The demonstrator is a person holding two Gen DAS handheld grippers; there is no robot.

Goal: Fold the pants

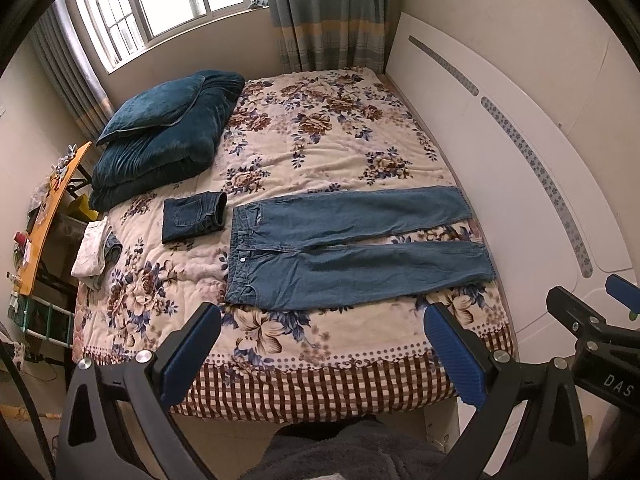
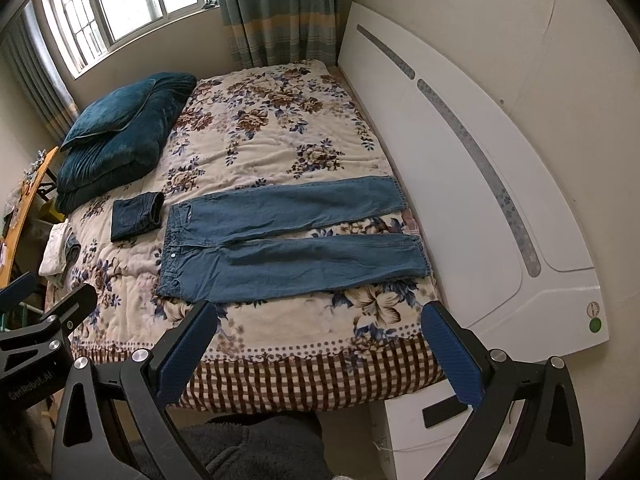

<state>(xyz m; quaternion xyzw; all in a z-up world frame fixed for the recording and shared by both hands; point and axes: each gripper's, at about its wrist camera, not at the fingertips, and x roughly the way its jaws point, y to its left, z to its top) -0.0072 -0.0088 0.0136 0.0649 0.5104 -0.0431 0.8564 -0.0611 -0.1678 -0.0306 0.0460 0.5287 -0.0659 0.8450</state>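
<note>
A pair of blue jeans lies flat and unfolded on the flowered bed cover, waistband to the left, both legs stretched right toward the headboard. It also shows in the right wrist view. My left gripper is open and empty, held above the bed's near edge, short of the jeans. My right gripper is open and empty too, at the same near edge. The right gripper's fingers show at the right of the left wrist view.
A folded dark pair of jeans lies left of the flat pair. A teal pillow and quilt are stacked at the far left. Folded light clothes sit at the bed's left edge. A white headboard stands right, an orange table left.
</note>
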